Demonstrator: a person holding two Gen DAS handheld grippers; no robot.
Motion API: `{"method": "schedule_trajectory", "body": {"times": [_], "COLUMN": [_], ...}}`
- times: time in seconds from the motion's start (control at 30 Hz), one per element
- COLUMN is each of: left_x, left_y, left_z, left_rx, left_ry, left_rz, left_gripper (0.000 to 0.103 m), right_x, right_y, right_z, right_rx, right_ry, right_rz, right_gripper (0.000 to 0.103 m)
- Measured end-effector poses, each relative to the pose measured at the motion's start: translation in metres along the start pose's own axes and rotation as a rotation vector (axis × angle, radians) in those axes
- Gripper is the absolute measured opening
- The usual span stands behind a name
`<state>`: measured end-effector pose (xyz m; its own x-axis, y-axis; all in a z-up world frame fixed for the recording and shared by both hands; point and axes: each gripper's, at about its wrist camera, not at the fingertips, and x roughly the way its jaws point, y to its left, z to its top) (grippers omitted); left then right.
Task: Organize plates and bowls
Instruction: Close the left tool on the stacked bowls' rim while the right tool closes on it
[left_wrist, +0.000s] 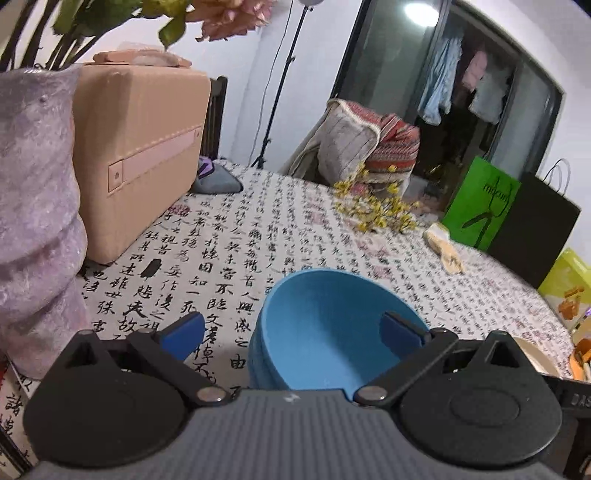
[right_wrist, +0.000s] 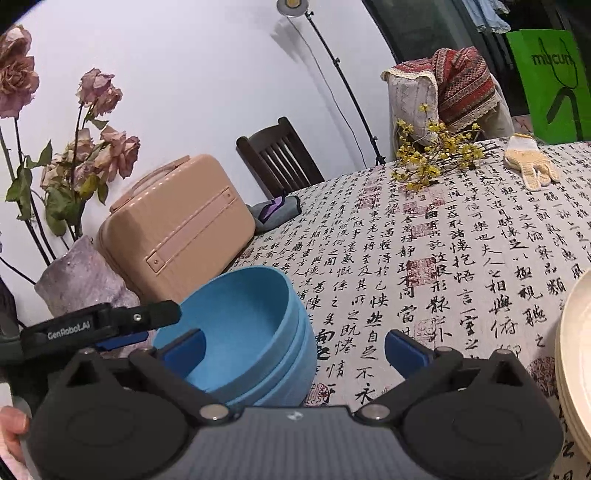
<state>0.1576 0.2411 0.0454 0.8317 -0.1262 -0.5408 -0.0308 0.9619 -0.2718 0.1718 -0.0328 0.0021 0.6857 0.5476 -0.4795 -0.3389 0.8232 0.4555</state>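
Note:
A stack of nested blue bowls stands on the calligraphy-print tablecloth. My left gripper is open around the stack's left wall: one blue pad hangs left of it, the other over the hollow, neither pressing. In the right wrist view the blue bowls sit low and left. My right gripper is open across their right wall, left pad over the hollow, right pad outside. From the left, my other gripper shows one black finger at the bowls' rim. Cream plates are stacked at the right edge.
A peach case and a purple vase of dried roses stand left of the bowls. Yellow flower sprigs, a glove and a green bag lie at the far side. A dark chair stands behind the table.

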Motion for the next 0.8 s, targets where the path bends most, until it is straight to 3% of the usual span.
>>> {"method": "schedule_trajectory", "body": {"times": [0.2,0.47,0.8], "left_x": [-0.008,0.000,0.032], "left_y": [0.011,0.026,0.036], "left_z": [-0.012,-0.013,-0.010], "left_rx": [-0.004,-0.039,-0.092], "left_ry": [-0.003,0.019,0.131], "left_rz": [-0.032,-0.059,-0.060], "left_gripper": [0.103,0.103,0.103], "right_x": [0.000,-0.001,0.049], "right_y": [-0.004,0.005,-0.007], "right_z": [-0.005,0.003,0.011], "right_rx": [0.039,0.054,0.171], "right_ry": [-0.015,-0.040,0.117], "right_rz": [-0.046,-0.042,-0.016], "right_gripper": [0.103,0.103,0.103]}}
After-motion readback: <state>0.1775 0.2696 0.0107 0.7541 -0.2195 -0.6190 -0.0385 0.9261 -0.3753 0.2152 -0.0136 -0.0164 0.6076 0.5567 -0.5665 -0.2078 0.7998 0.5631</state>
